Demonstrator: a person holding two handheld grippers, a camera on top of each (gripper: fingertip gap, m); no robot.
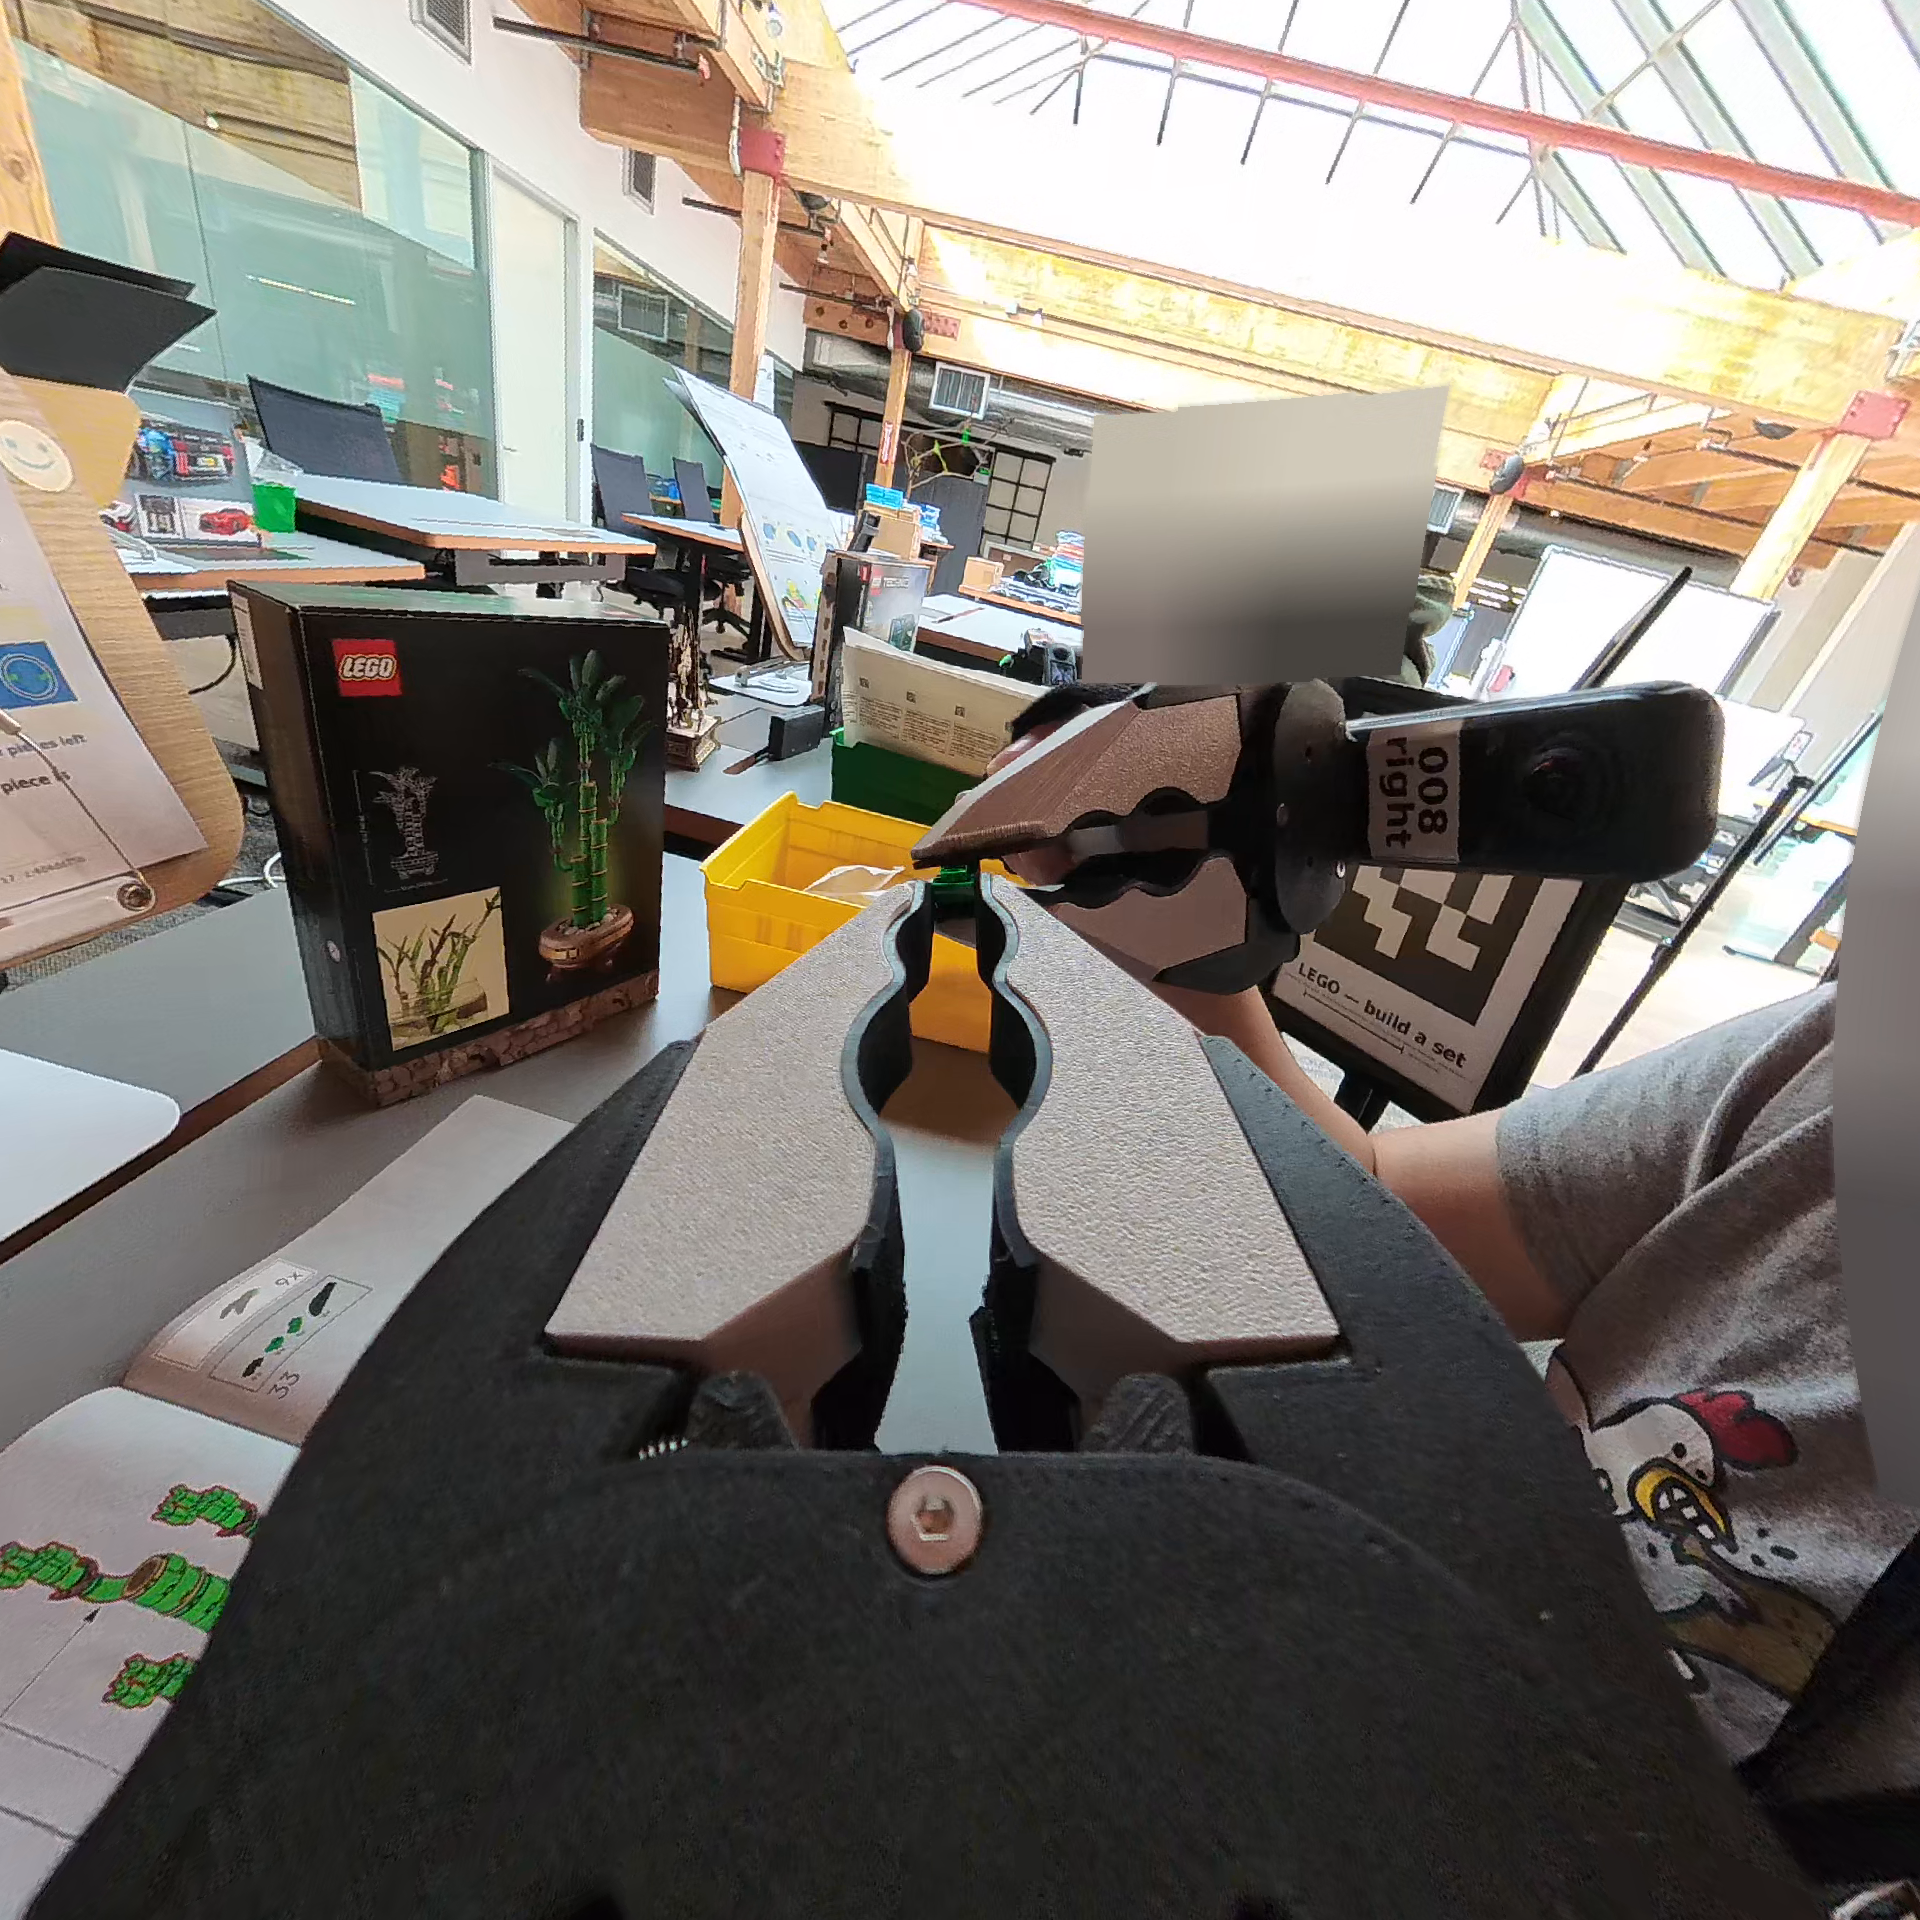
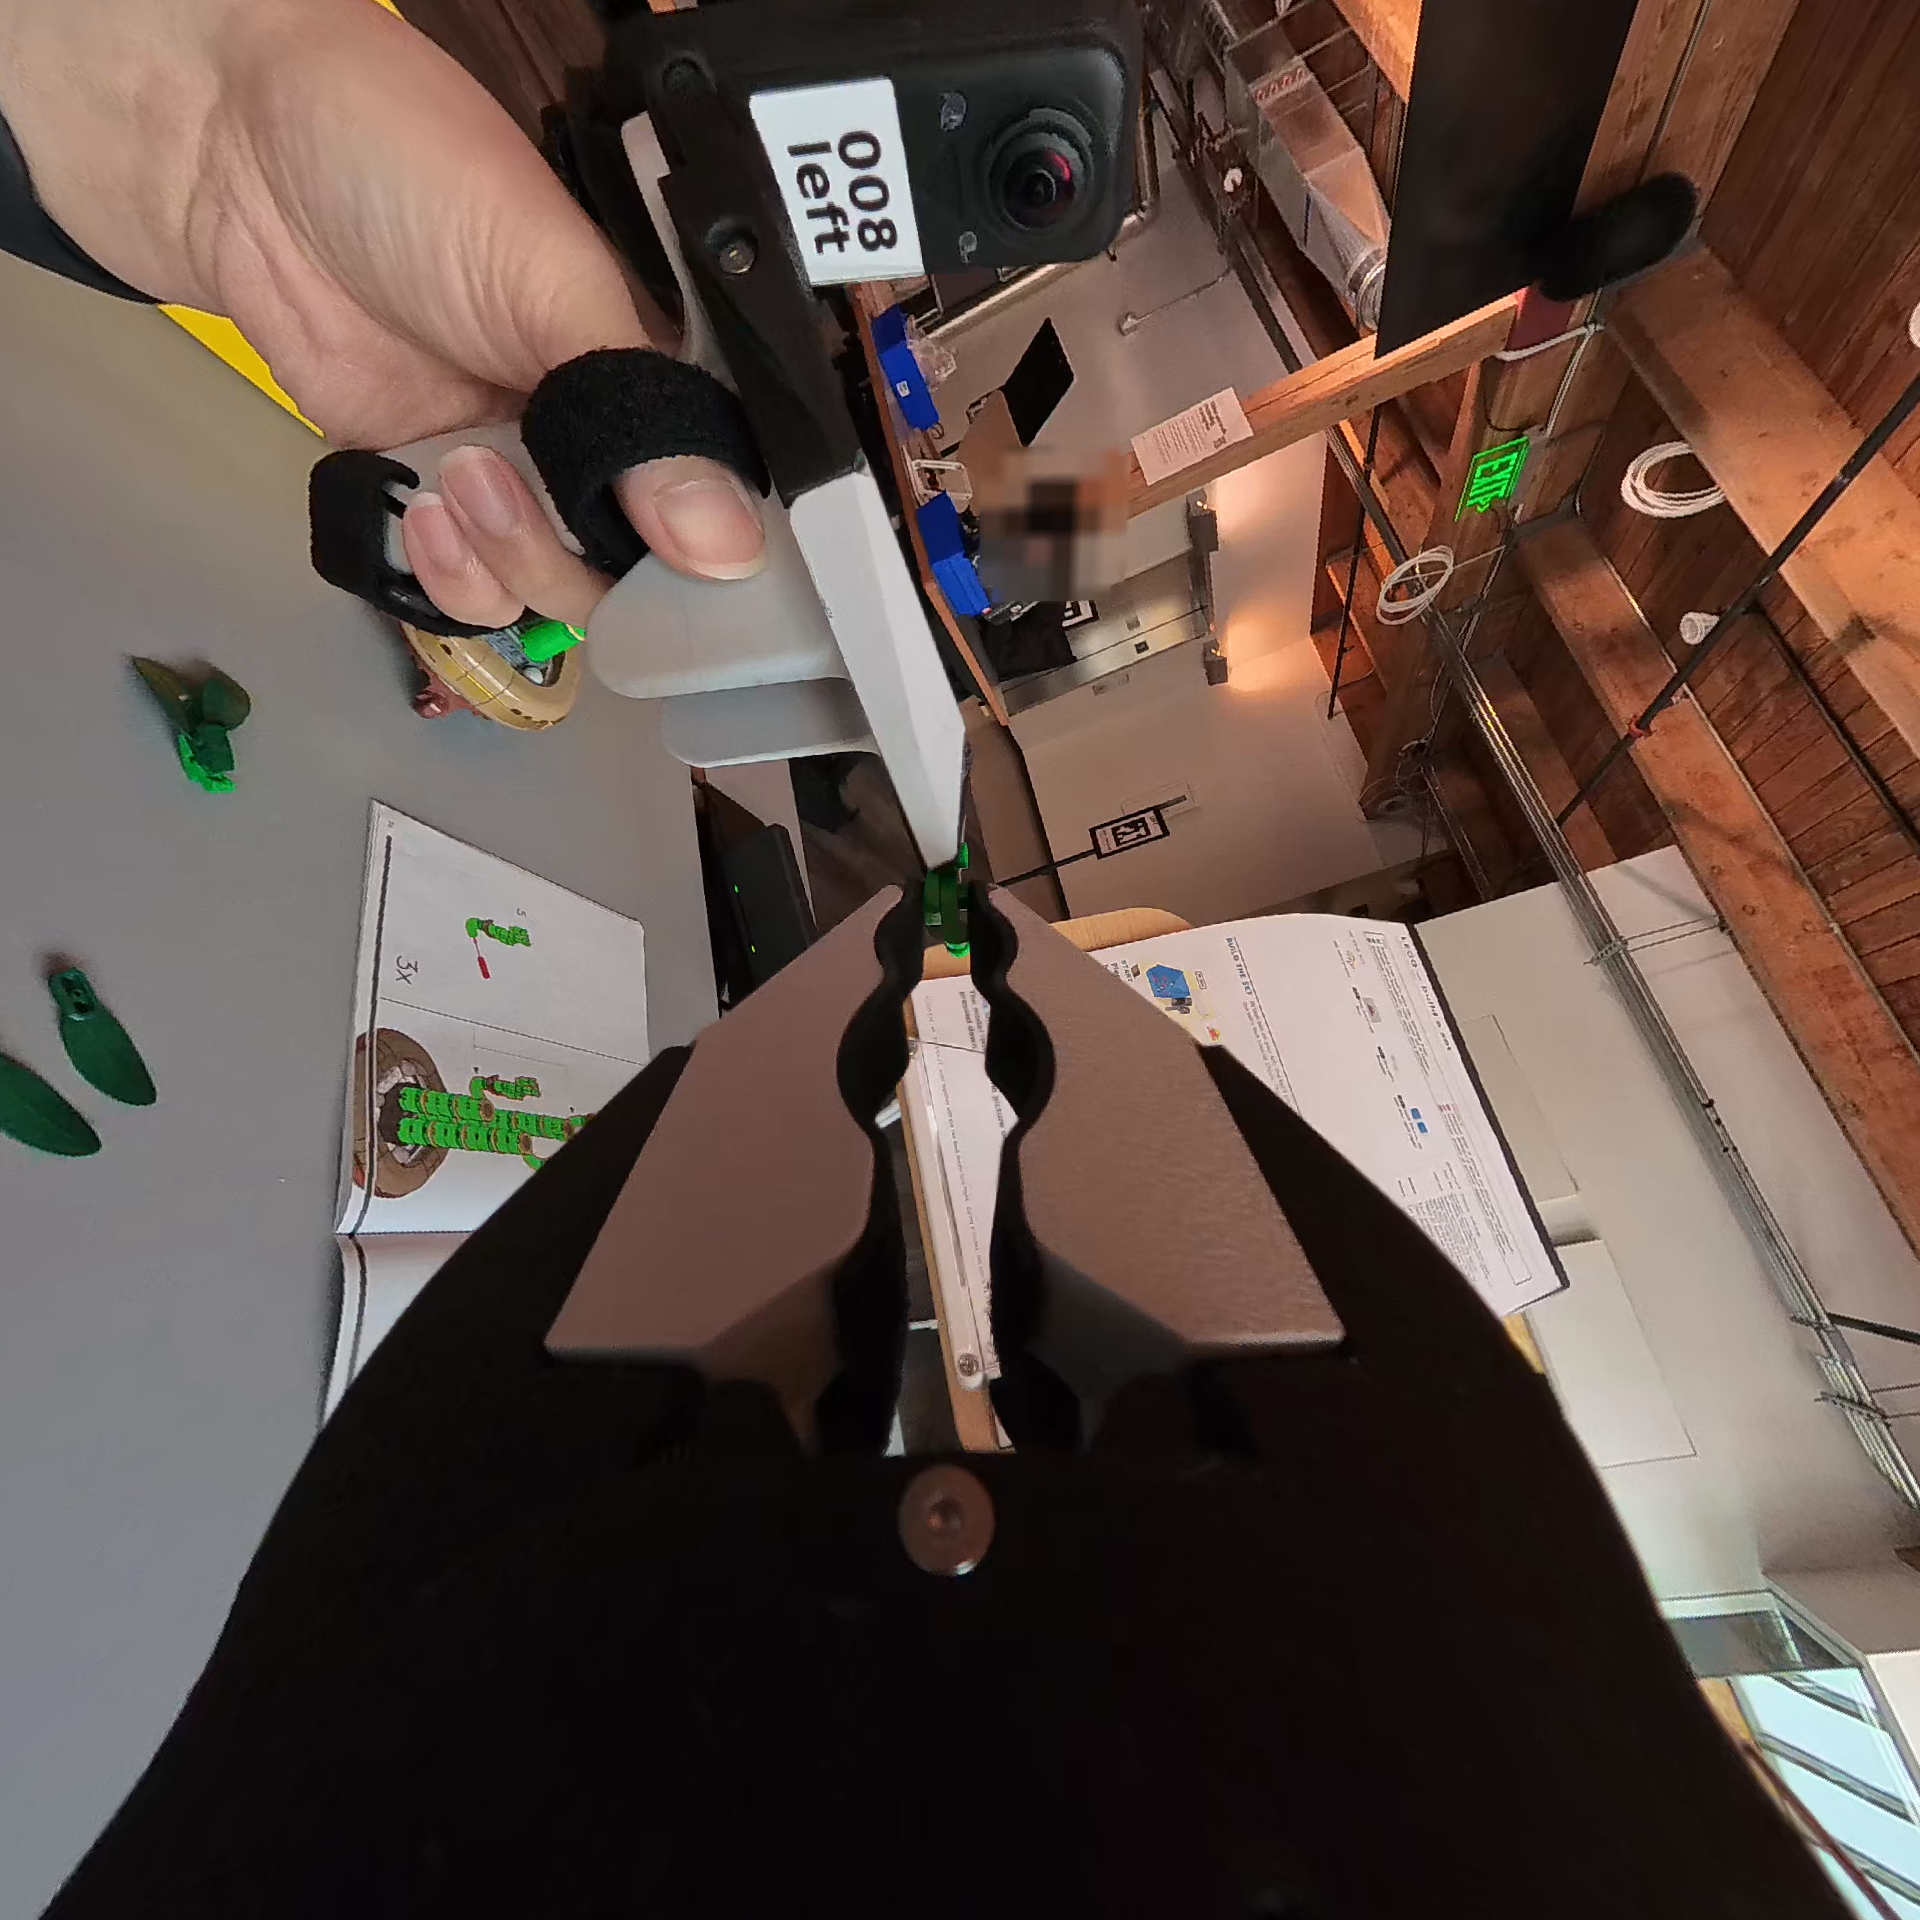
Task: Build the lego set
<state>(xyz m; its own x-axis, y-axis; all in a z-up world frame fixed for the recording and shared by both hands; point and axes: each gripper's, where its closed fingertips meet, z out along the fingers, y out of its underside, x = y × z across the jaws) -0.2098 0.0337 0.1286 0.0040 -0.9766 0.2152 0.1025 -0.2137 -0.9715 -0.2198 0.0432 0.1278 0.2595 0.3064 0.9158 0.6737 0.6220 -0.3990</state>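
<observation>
My left gripper (image 1: 948, 896) is shut on a small bright green lego piece (image 1: 948, 883) at its fingertips, held in the air above the grey table (image 1: 156, 1174). My right gripper (image 2: 943, 902) is shut on the same small green piece (image 2: 943, 920) and meets the left one tip to tip. The right gripper comes in from the right in the left wrist view (image 1: 940, 854). The left gripper comes down from above in the right wrist view (image 2: 948, 847). Whether the green bit is one piece or two joined is hidden by the fingers.
A yellow bin (image 1: 769, 914) and the lego set box (image 1: 468, 821) stand behind the grippers. An open instruction booklet (image 2: 488, 1039) lies on the table. Two dark green leaf pieces (image 2: 99, 1039), a small green assembly (image 2: 203, 727) and a round tan base (image 2: 509, 686) lie nearby. The tips of both grippers are at nearly the same place. About 30 centimetres separates my right fingertips from the small green assembly (image 2: 203, 727).
</observation>
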